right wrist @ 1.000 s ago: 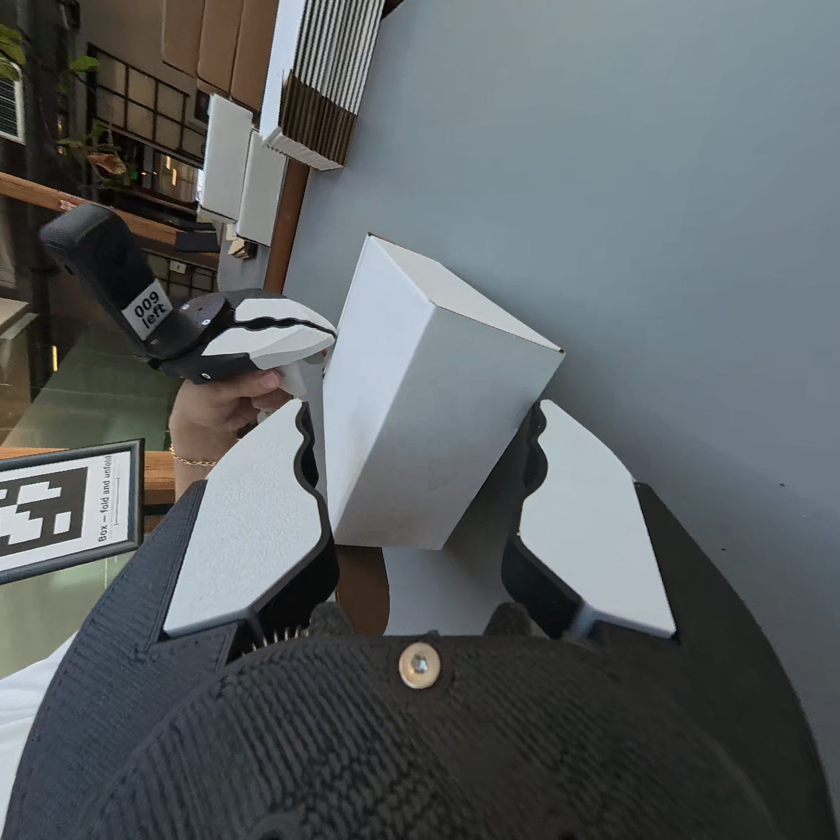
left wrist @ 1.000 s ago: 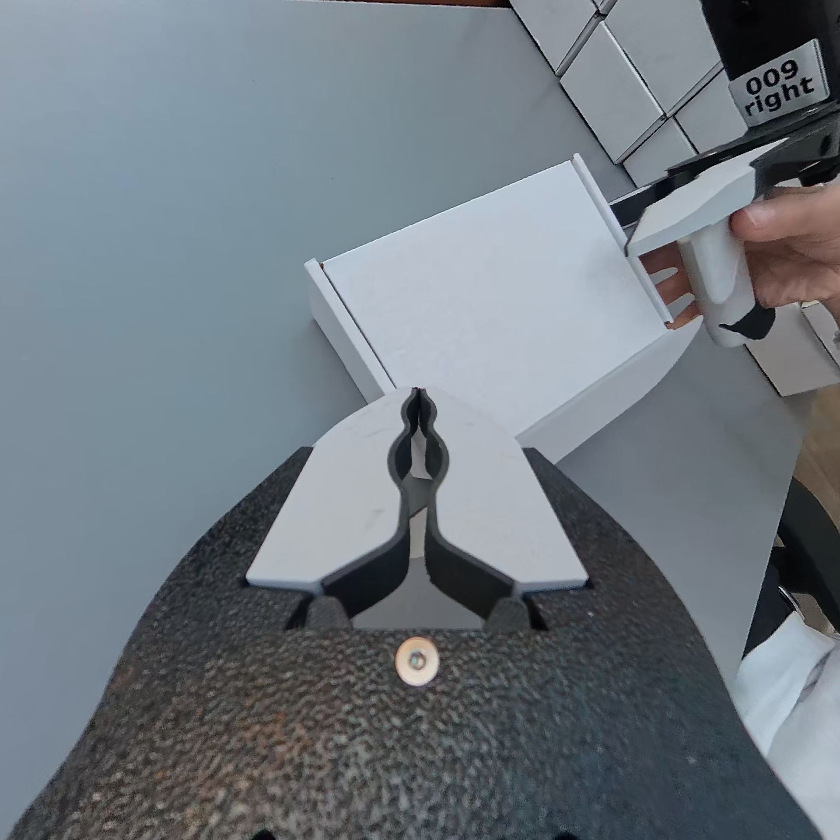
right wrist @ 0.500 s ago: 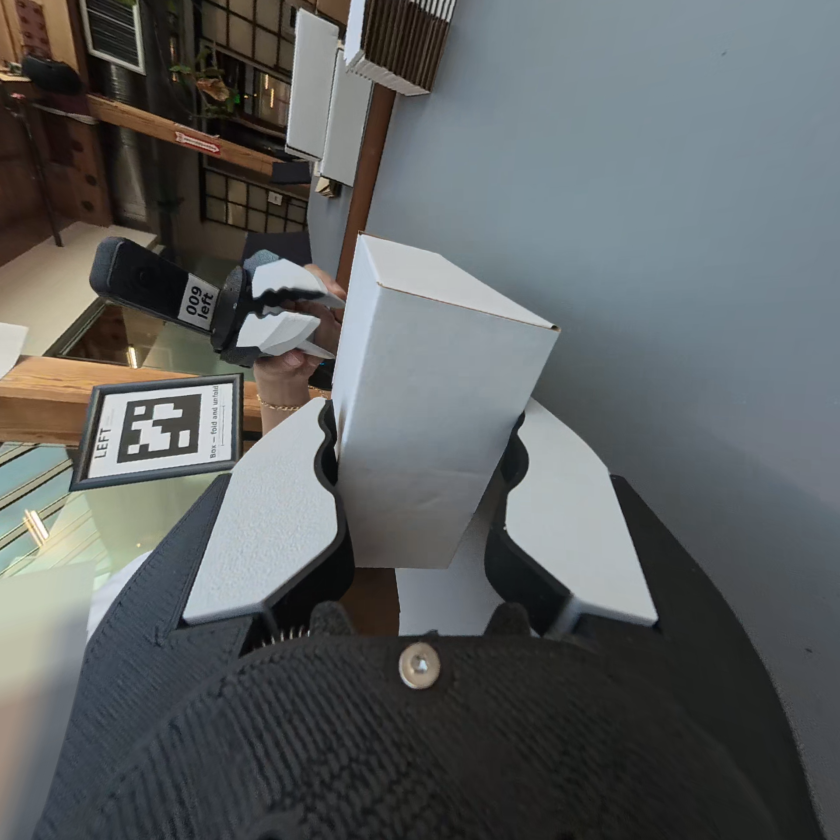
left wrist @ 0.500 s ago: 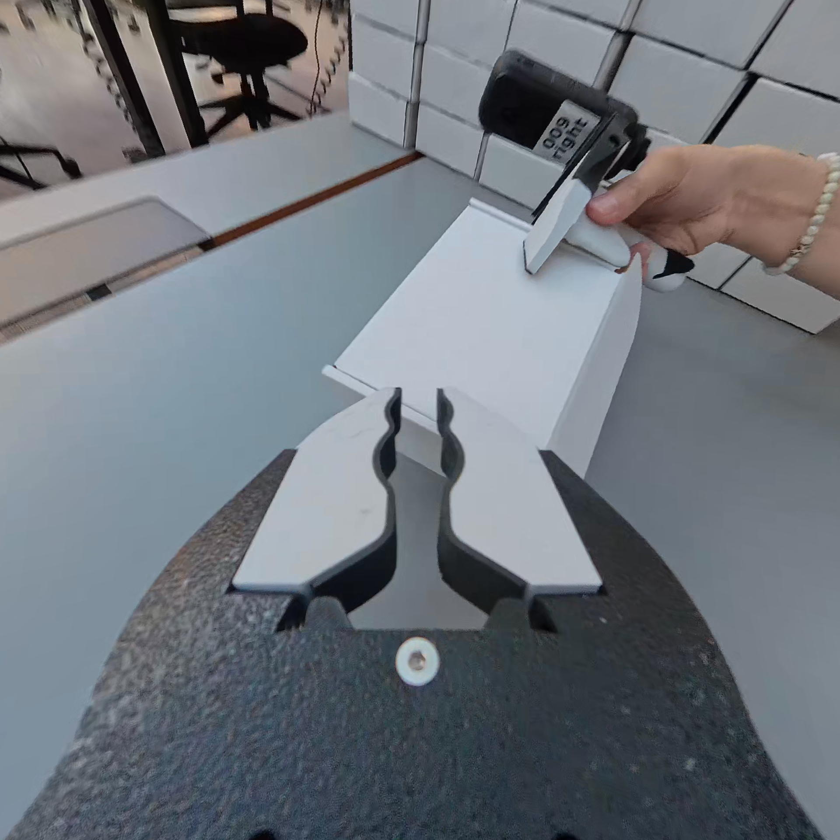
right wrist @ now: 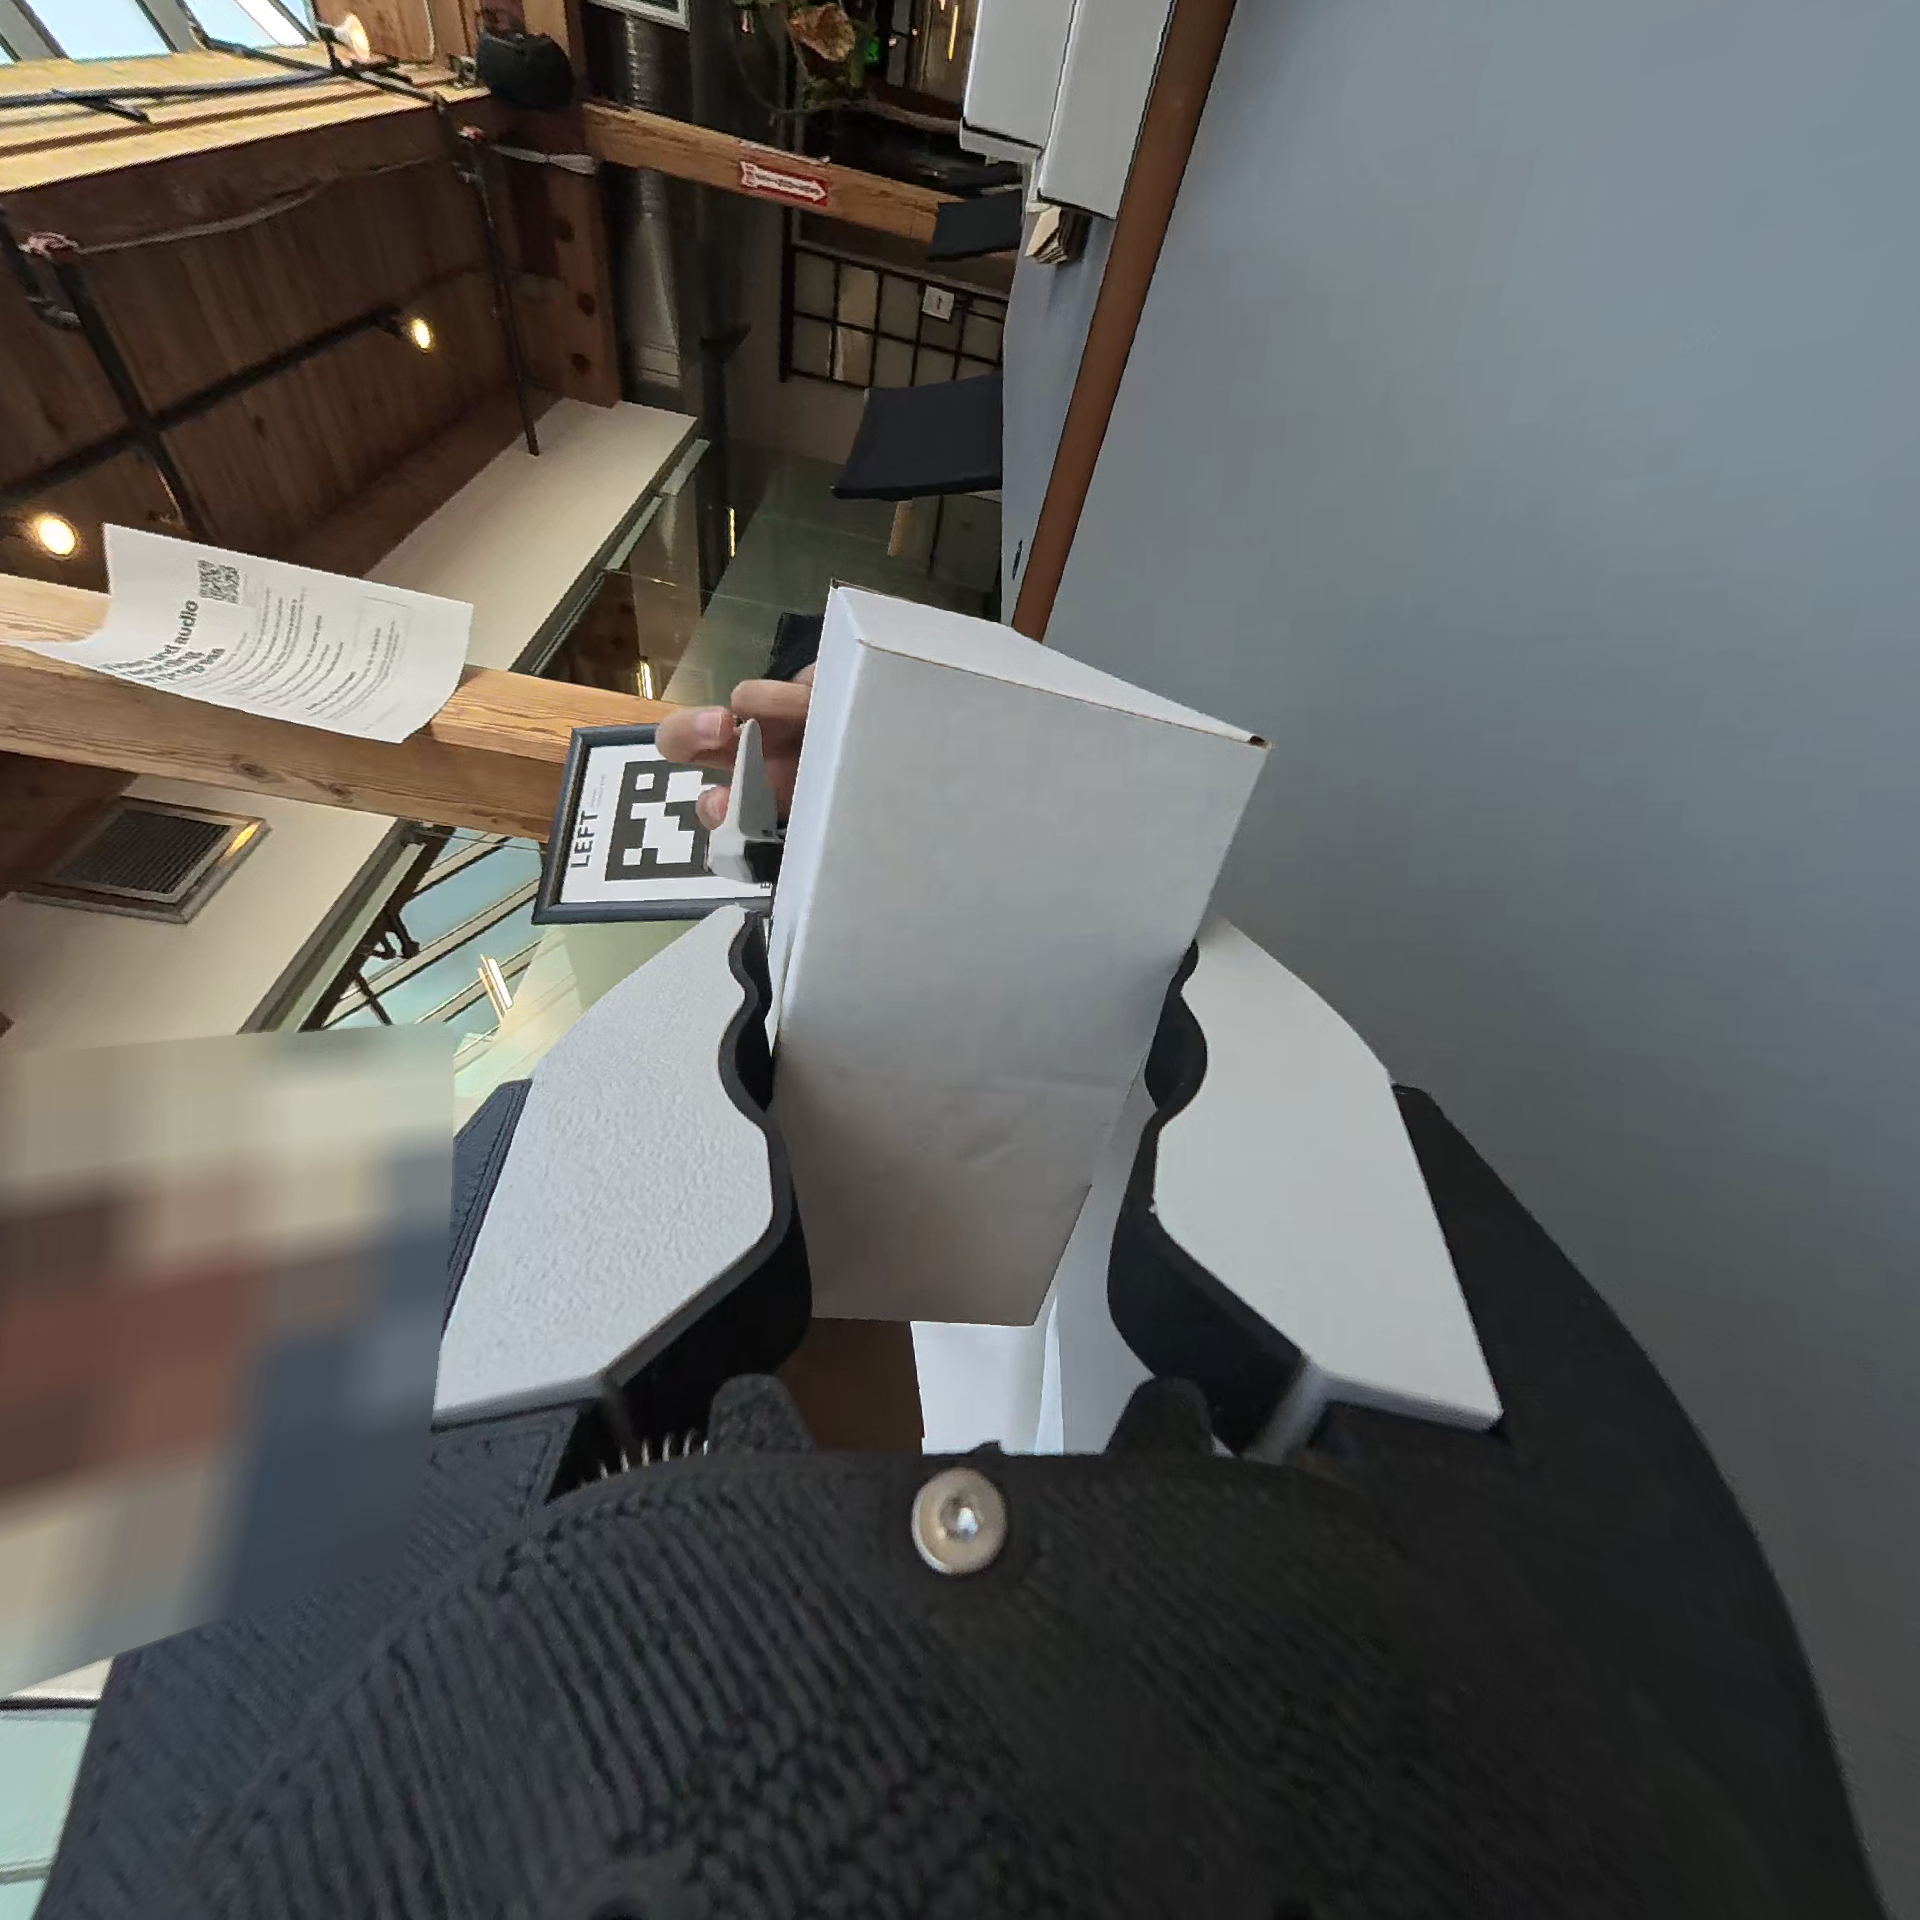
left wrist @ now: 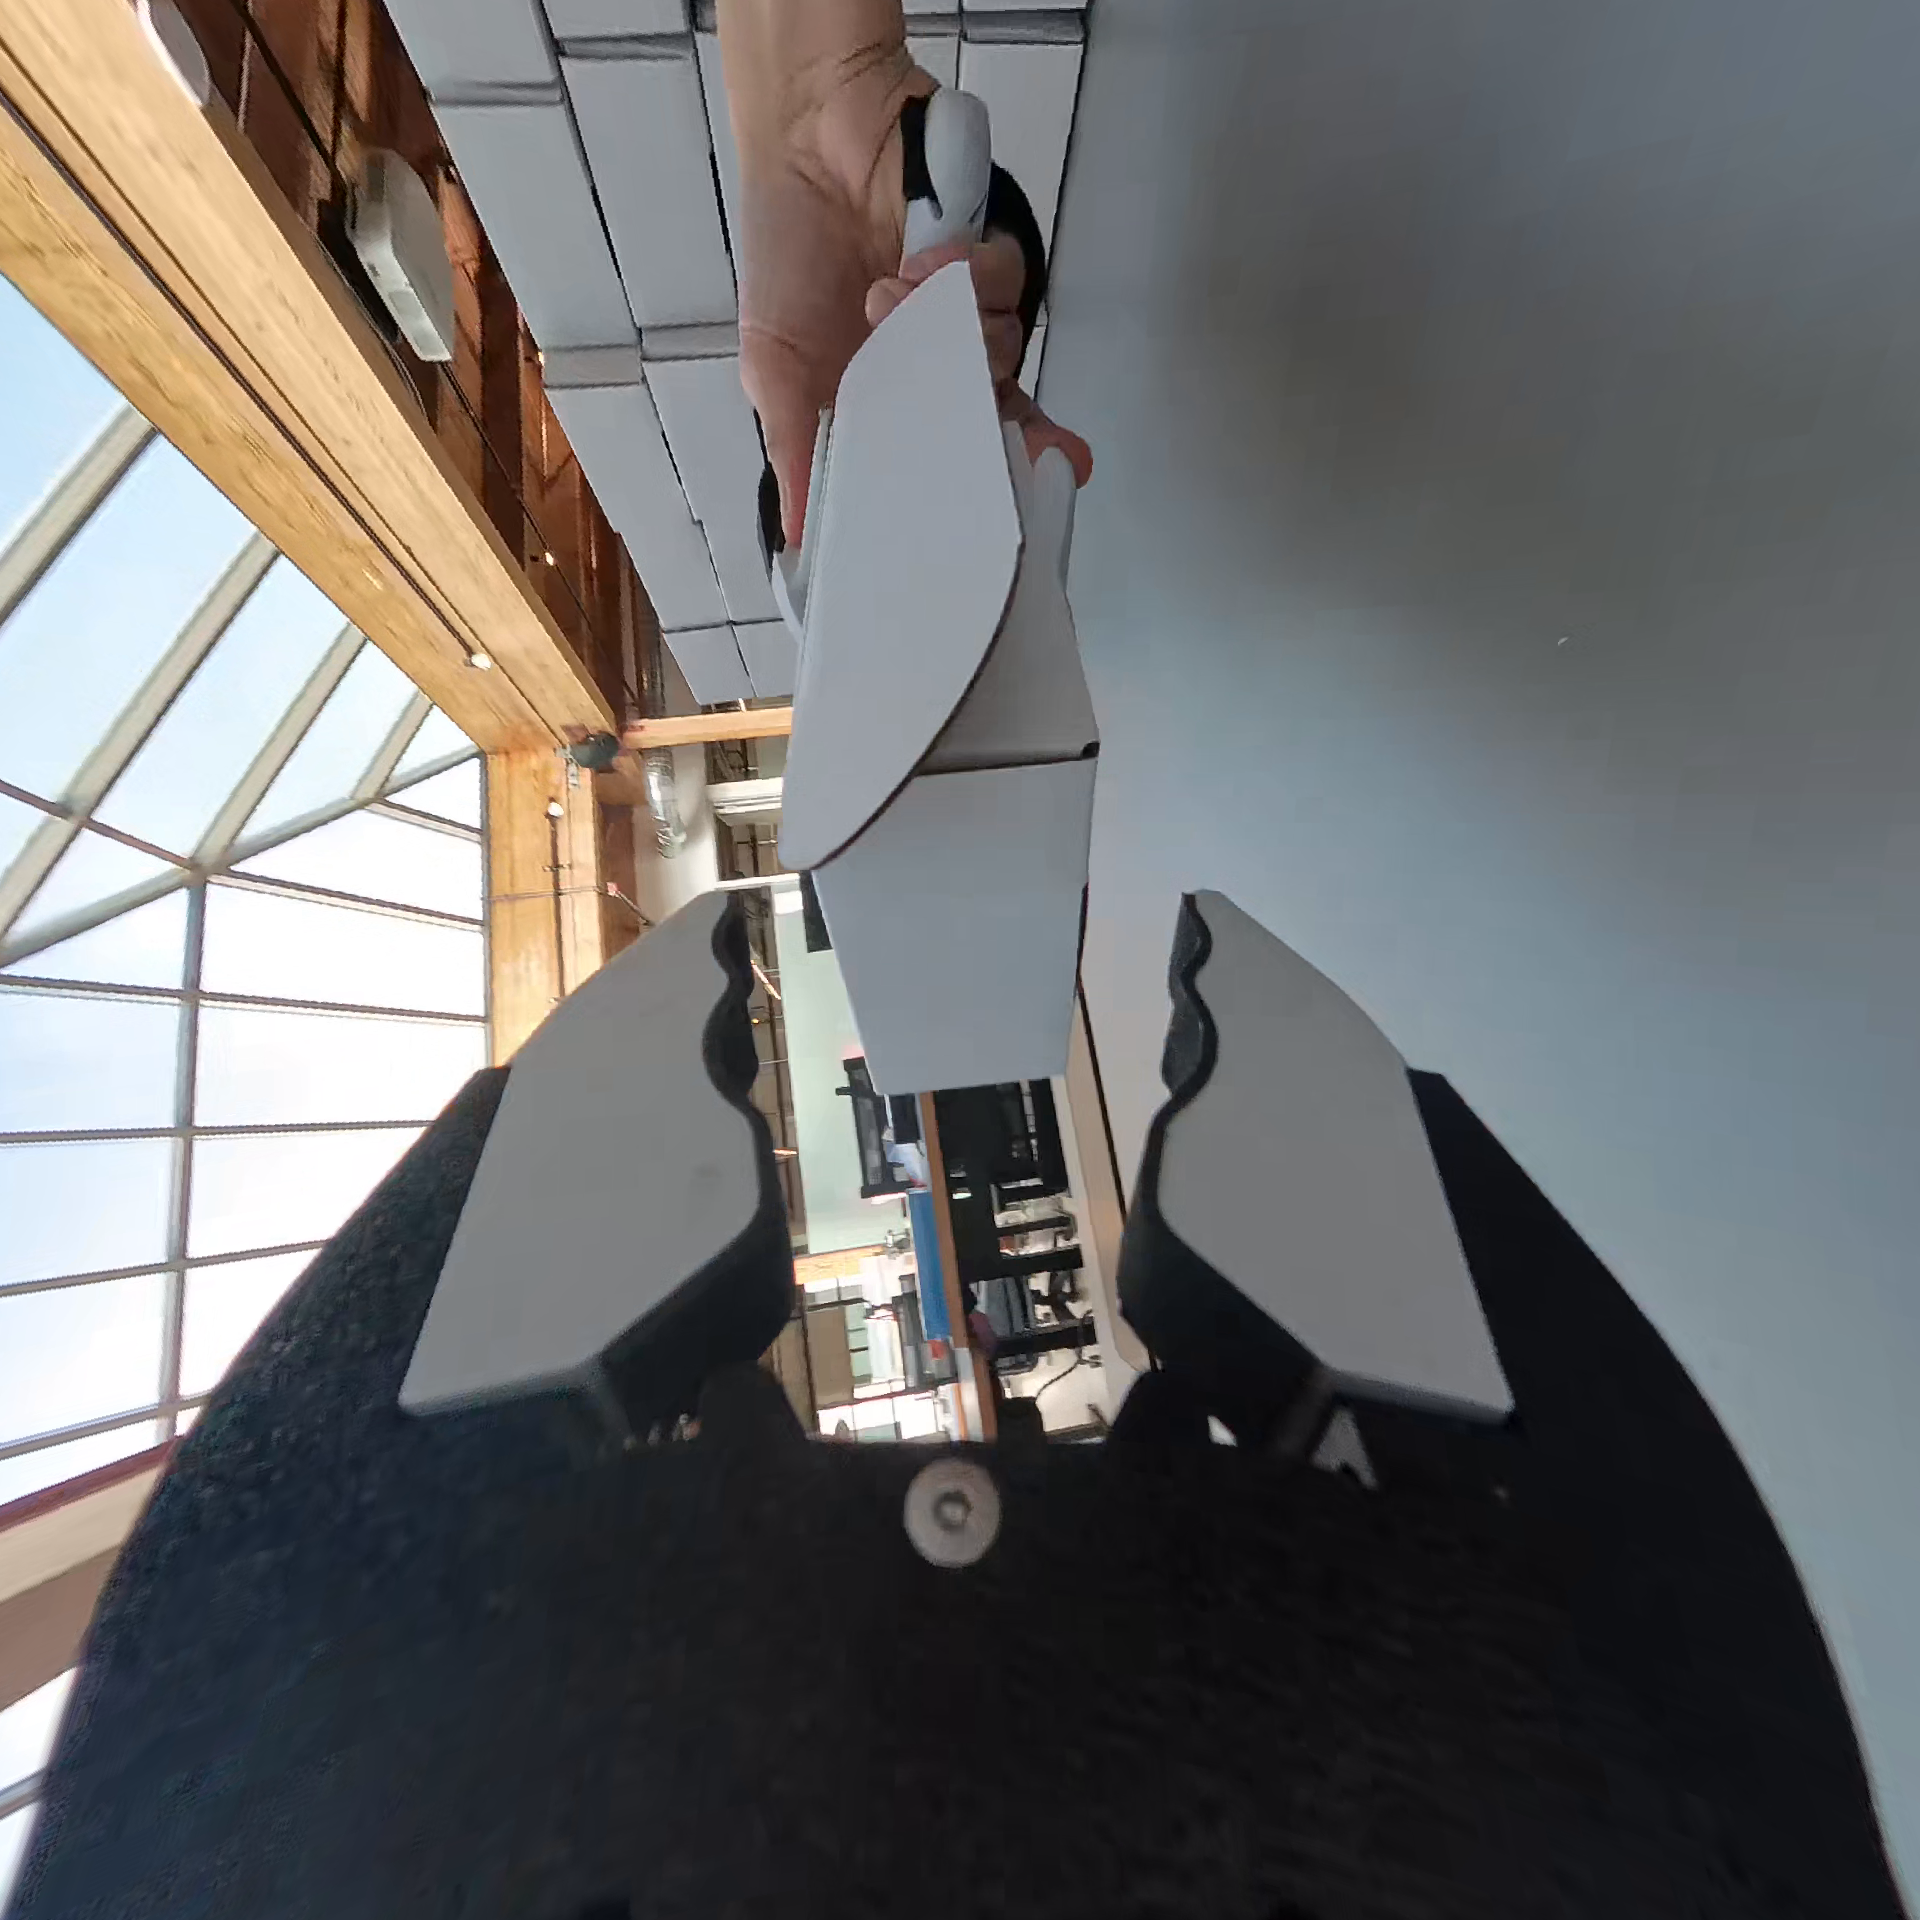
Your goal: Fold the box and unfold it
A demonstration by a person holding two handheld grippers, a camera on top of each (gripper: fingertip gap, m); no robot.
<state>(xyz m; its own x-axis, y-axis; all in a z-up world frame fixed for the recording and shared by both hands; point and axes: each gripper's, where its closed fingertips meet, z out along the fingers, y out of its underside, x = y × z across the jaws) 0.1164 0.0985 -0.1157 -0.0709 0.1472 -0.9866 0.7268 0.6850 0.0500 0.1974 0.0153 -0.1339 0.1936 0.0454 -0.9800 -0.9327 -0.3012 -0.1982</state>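
Between the right gripper's [right wrist: 961, 1049] two fingers sits the white cardboard box [right wrist: 997, 935], folded into a closed oblong and pinched across its narrow width near one end, with its long face lying close against the grey table [right wrist: 1558, 727]. Whether that face actually touches the tabletop cannot be told. In the left wrist view the same box [left wrist: 961, 935] points end-on at the camera, a rounded flap [left wrist: 904, 582] standing loose off its side, and the person's hand [left wrist: 831, 187] on the right gripper's handle shows beyond it.

A second ago the left gripper [left wrist: 961, 997] was pinched nearly shut at the box's edge; half a second ago it had parted a little; now its tongs are spread wide, with the near end of the box just ahead of the gap and neither finger touching it. The right gripper, which stood open around the box a second ago, has since closed onto it. So the hold has passed from left to right, and the left has rolled round to face the box's end.

My judgement: the fold looks finished or close to it, and the left gripper is lining up on the loose flap or the end panel, either to tuck it home or to start opening the box again.

Farther out, a stack of similar white boxes [left wrist: 623, 260] lines the table's far side, and a framed marker card [right wrist: 644, 831] stands beyond the table edge
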